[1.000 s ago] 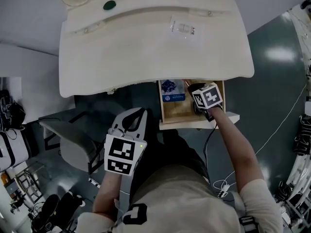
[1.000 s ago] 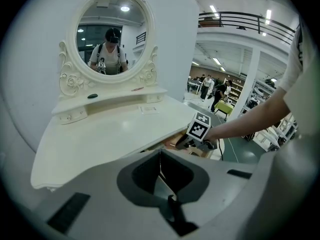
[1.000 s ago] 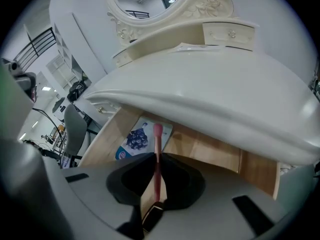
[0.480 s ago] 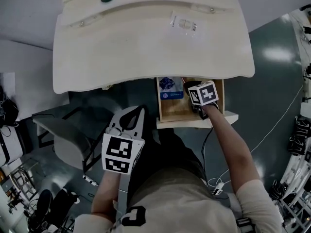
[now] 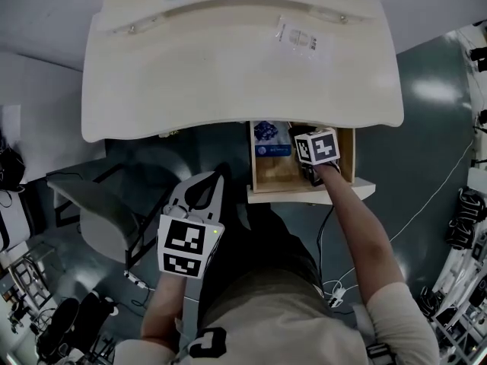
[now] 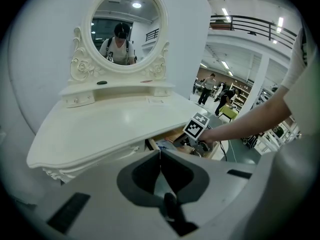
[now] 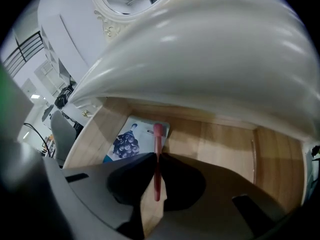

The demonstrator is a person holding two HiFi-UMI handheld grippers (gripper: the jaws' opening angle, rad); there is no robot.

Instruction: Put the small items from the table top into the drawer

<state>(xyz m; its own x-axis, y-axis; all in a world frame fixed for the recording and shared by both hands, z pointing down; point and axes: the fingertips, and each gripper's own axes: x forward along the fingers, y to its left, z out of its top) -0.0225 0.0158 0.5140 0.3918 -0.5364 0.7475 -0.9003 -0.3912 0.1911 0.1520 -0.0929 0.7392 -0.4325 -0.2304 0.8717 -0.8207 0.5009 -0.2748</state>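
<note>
The right tongs (image 7: 158,156), clamped on a thin red stick (image 7: 158,131), are lowered further into the open drawer (image 7: 220,139), so its release is judged near. The left tongs (image 6: 160,156) are held together, empty. A clear packet (image 5: 303,36) is left on the worktop (image 5: 213,74).

A slim red stick (image 7: 158,134) is being pinched between the jaws of the right gripper (image 7: 157,159) at lower centre, over the wooden drawer (image 7: 220,139). A blue-printed packet (image 7: 129,140) is being overlapped by its tip, below the white tabletop (image 7: 210,59).
</note>
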